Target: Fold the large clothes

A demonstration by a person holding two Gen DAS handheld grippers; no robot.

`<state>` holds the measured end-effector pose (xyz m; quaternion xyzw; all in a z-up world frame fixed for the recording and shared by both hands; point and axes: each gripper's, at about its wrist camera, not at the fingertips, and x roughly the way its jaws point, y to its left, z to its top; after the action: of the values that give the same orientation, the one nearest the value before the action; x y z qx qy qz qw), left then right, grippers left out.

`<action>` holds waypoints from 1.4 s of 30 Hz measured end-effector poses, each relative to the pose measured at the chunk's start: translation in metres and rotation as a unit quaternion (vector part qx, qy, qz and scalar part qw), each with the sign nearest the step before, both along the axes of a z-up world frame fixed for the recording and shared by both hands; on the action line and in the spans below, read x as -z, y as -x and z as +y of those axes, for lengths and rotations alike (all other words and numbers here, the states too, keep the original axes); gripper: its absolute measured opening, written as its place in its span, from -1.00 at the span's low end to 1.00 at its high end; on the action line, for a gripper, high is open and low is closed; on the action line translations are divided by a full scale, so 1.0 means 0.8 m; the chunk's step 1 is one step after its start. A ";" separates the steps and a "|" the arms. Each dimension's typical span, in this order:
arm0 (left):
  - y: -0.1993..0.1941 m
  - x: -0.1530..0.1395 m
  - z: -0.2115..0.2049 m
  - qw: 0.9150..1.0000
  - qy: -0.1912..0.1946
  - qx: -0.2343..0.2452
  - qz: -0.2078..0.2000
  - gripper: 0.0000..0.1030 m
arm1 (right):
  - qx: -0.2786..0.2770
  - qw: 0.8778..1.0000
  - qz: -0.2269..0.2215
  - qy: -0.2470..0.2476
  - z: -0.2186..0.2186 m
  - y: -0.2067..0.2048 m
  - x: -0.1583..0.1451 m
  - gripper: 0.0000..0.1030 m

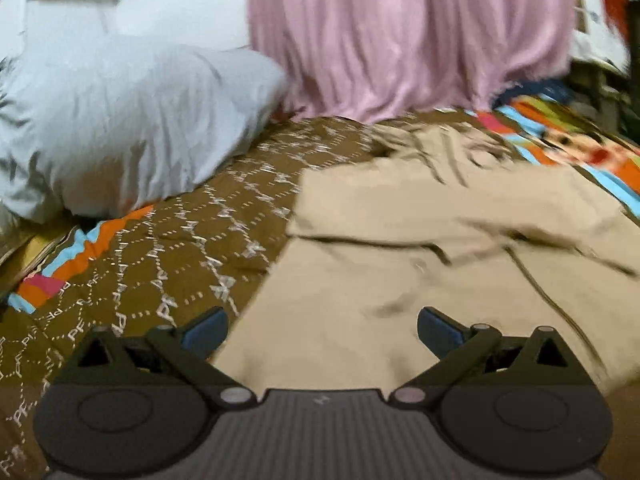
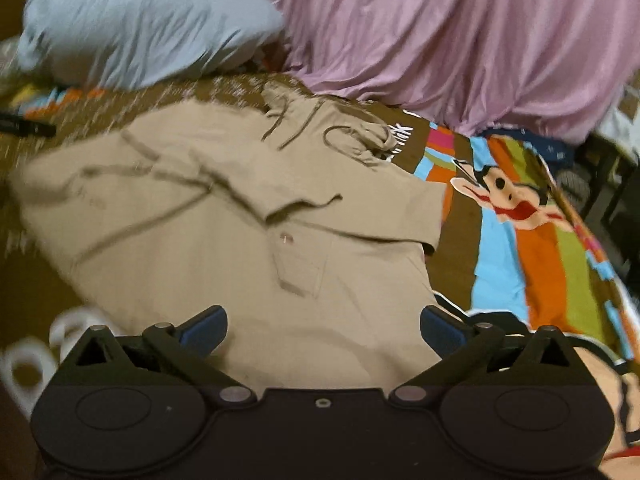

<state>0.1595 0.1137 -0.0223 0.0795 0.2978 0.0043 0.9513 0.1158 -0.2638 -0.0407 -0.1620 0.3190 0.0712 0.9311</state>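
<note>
Left gripper (image 1: 322,330): your jaws stand wide apart, nothing between the blue pads; they hang over the near edge of the tan garment.
Right gripper (image 2: 323,330): your jaws are spread as wide as they go, released and empty, above the garment's near hem.
Tan garment (image 2: 224,216): it lies spread on the bed just ahead of both your grippers, partly folded, a sleeve laid across its front and its collar end farthest from you.
Bedspread (image 2: 516,240): brown with a white pattern to your left, bright cartoon stripes to your right, under the garment.
Grey pillow (image 1: 120,120): beyond the garment, left.
Pink cloth (image 2: 460,48): farthest back, right, beside the pillow.
</note>
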 end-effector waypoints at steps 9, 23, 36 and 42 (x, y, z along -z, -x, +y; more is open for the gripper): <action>0.045 0.026 -0.068 0.992 -0.074 0.090 0.050 0.99 | -0.076 0.989 -0.049 0.114 0.018 0.045 0.051 0.99; 0.034 0.070 -0.105 0.975 -0.200 0.078 0.048 1.00 | -0.050 0.996 -0.068 0.039 0.005 0.014 0.047 -0.03; -0.003 0.070 -0.056 0.974 -0.222 -0.030 0.039 1.00 | 0.016 0.996 -0.071 0.042 -0.014 0.017 0.038 0.22; 0.028 0.050 -0.056 0.987 -0.149 0.050 0.012 0.99 | 0.013 0.996 -0.082 0.023 -0.018 0.020 0.035 -0.39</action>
<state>0.1370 0.0692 -0.0621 0.2352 0.3010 0.0000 0.9242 0.1002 -0.2786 -0.0688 -0.1846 0.2455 0.0378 0.9509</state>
